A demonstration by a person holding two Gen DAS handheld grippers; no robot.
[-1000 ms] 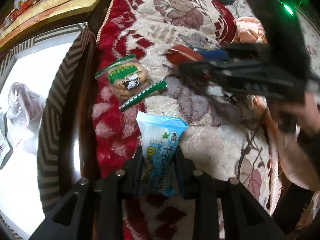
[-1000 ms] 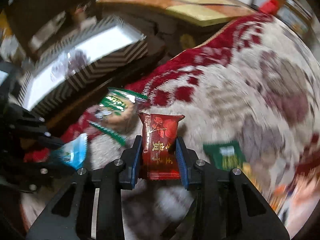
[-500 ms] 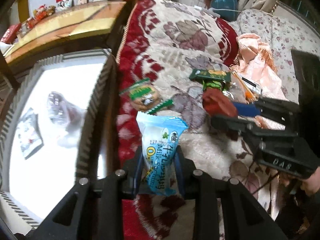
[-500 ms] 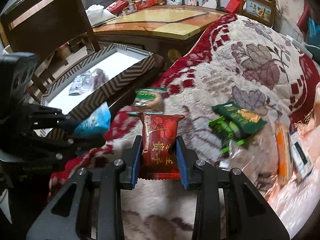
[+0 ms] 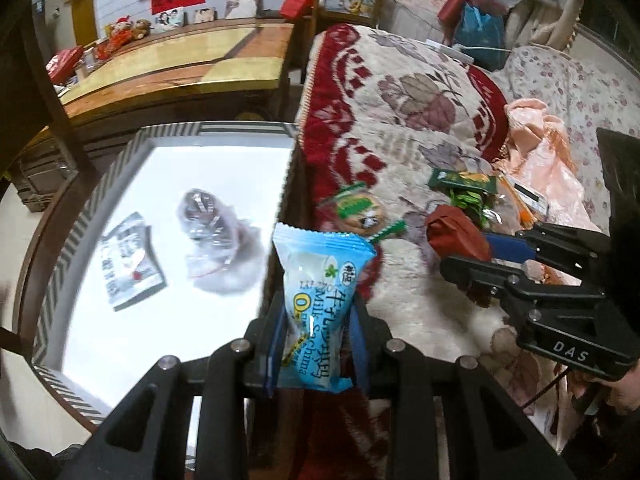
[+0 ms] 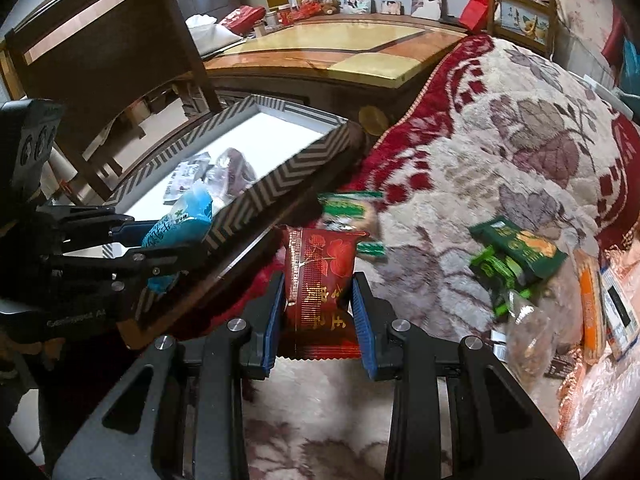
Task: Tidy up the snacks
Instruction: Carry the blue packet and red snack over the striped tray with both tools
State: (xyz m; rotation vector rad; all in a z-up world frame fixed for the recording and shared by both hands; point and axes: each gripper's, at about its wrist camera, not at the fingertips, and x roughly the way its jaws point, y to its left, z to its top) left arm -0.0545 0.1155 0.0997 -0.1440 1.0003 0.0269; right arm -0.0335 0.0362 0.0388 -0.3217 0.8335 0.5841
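Carrying step, by the look of it: left gripper [image 5: 316,344] clamped on blue milk sachima packet [image 5: 318,300], held up beside near wall of chevron-trimmed white tray [image 5: 86,216], already holding clear bag and grey packet. Right gripper [image 6: 318,320] pinching red snack packet [image 6: 320,280] above floral blanket [image 6: 500,152]. Next, probably: over the tray wall, then letting go. Still loose on blanket: green-labelled biscuit pack [image 6: 346,210], dark green packets [image 6: 516,254]. Behind, wooden table [image 6: 340,52], framed photos.
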